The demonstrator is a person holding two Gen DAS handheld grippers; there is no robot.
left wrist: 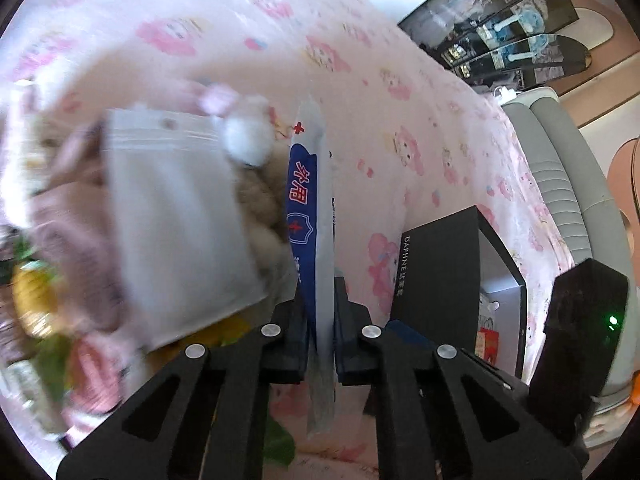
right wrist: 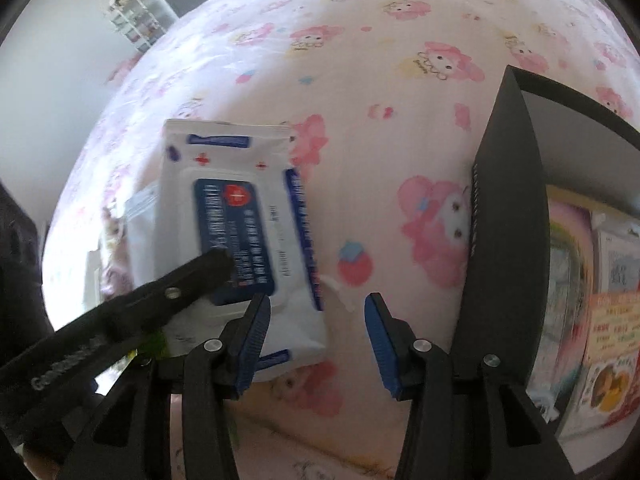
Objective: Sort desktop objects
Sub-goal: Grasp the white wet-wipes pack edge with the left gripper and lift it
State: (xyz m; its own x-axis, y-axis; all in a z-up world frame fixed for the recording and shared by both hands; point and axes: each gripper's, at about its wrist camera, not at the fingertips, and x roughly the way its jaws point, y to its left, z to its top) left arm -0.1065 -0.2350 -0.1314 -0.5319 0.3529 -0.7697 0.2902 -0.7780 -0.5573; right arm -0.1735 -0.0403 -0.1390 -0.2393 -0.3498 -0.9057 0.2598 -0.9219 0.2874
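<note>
My left gripper [left wrist: 320, 300] is shut on the edge of a white and blue wet-wipes pack [left wrist: 314, 208], held on edge above the pink patterned cloth. The same pack [right wrist: 240, 216] shows in the right wrist view with the left gripper's black finger [right wrist: 208, 268] across its label. My right gripper [right wrist: 316, 328] is open and empty, its blue pads to the right of the pack, above the cloth. A black open box [right wrist: 508, 240] stands to its right and also shows in the left wrist view [left wrist: 440, 264].
A blurred pile lies left of the pack: a white zip pouch [left wrist: 176, 216], a plush toy [left wrist: 248, 136], yellow and green packets [left wrist: 32, 300]. Cards and packets [right wrist: 600, 280] lie inside the black box. A grey headboard [left wrist: 560, 168] is at the right.
</note>
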